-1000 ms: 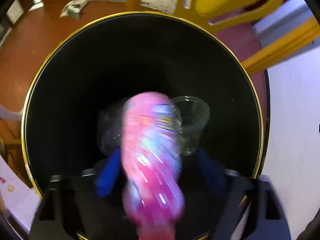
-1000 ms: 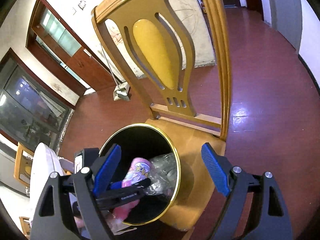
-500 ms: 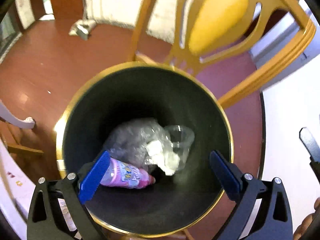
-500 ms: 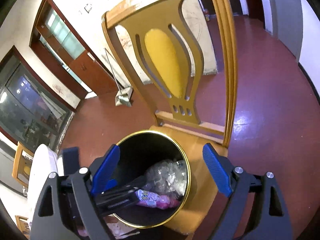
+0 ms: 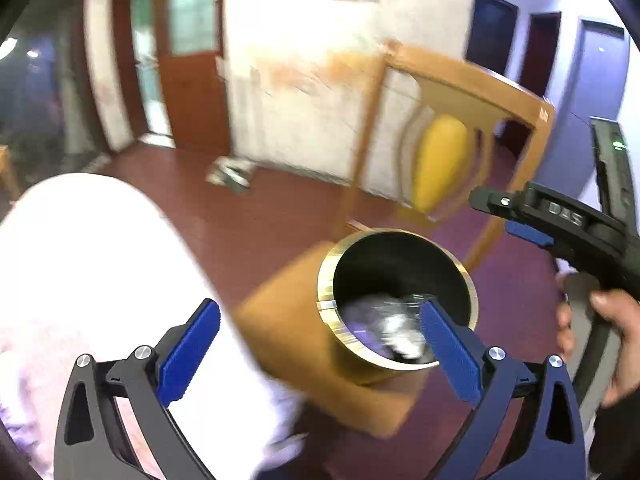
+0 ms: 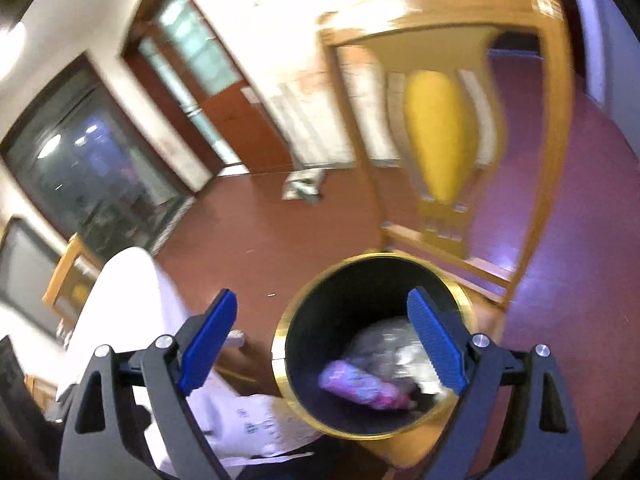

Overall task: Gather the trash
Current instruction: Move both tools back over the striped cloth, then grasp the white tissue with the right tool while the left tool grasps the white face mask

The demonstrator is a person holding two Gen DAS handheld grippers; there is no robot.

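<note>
Both the left tongs (image 5: pixel 318 354) and right tongs (image 6: pixel 320 346) hang spread and empty above the gold-rimmed bin (image 6: pixel 280 354), pink bottle (image 6: pixel 362 390) inside at six o'clock, so next comes hunting fresh trash.

A wooden chair (image 6: pixel 444 128) with a yellow oval back panel stands ahead and right of the tongs on red-brown floor (image 6: pixel 248 232). A white-covered table (image 5: pixel 80 264) lies at their left. A wood-framed glass door (image 6: pixel 208 80) is far ahead-left.
</note>
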